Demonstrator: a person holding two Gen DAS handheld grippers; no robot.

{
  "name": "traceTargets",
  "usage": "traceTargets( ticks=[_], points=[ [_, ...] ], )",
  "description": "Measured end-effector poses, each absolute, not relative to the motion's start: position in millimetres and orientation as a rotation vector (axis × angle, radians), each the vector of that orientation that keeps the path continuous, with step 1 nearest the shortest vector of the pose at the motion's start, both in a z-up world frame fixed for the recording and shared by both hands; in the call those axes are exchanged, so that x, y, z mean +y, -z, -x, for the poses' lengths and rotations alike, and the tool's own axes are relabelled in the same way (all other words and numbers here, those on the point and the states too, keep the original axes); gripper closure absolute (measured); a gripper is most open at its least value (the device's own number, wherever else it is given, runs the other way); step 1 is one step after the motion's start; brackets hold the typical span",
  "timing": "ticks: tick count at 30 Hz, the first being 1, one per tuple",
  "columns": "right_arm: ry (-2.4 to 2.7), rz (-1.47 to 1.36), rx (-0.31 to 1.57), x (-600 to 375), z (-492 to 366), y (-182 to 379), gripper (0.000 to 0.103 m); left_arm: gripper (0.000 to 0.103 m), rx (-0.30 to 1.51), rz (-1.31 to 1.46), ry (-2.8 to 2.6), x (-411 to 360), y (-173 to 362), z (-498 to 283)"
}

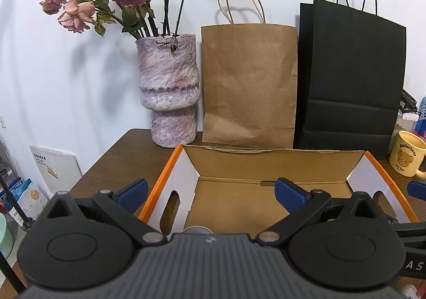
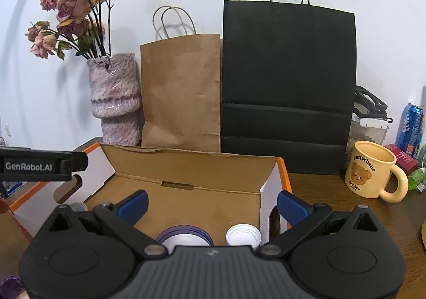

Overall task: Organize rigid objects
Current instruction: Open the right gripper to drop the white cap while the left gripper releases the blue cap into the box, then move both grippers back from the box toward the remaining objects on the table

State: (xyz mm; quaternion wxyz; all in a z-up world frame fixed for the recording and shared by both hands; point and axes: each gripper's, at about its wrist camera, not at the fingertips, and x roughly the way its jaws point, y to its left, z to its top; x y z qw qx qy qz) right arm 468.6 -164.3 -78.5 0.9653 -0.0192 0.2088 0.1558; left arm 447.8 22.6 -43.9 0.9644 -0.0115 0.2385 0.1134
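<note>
Both tools, left tool (image 1: 211, 192) and right tool (image 2: 212, 204), hang released over the cardboard box (image 2: 186, 165); the white cap (image 2: 242, 237) inside looks light, stiff and slippery, best pinched across its ribbed rim.

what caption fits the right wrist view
Open right gripper over a cardboard box holding two lids, Butterbear mug beside it.

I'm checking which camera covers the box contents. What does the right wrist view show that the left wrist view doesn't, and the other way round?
Only the right wrist view shows the white cap and blue-rimmed lid lying in the cardboard box, plus a blue can. Only the left wrist view shows the white card leaning by the wall. Both show the box, vase, brown bag, black bag, yellow mug, and open, empty grippers: left gripper, right gripper.
</note>
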Motion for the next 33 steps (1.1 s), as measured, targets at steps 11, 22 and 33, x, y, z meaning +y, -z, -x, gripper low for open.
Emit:
traceTargets(
  ticks=[11, 22, 33],
  points=[
    [-0.313, 0.03, 0.397, -174, -452, 71, 0.0, 0.0, 0.471, 0.037, -0.217, 23, 38, -431],
    [-0.307, 0.038, 0.391, -184, -427, 71, 0.0, 0.0, 0.466, 0.042, -0.212, 23, 34, -406],
    [-0.313, 0.038, 0.384, -191, -399, 71, 0.0, 0.0, 0.462, 0.053, -0.217, 25, 32, -372]
  ],
)
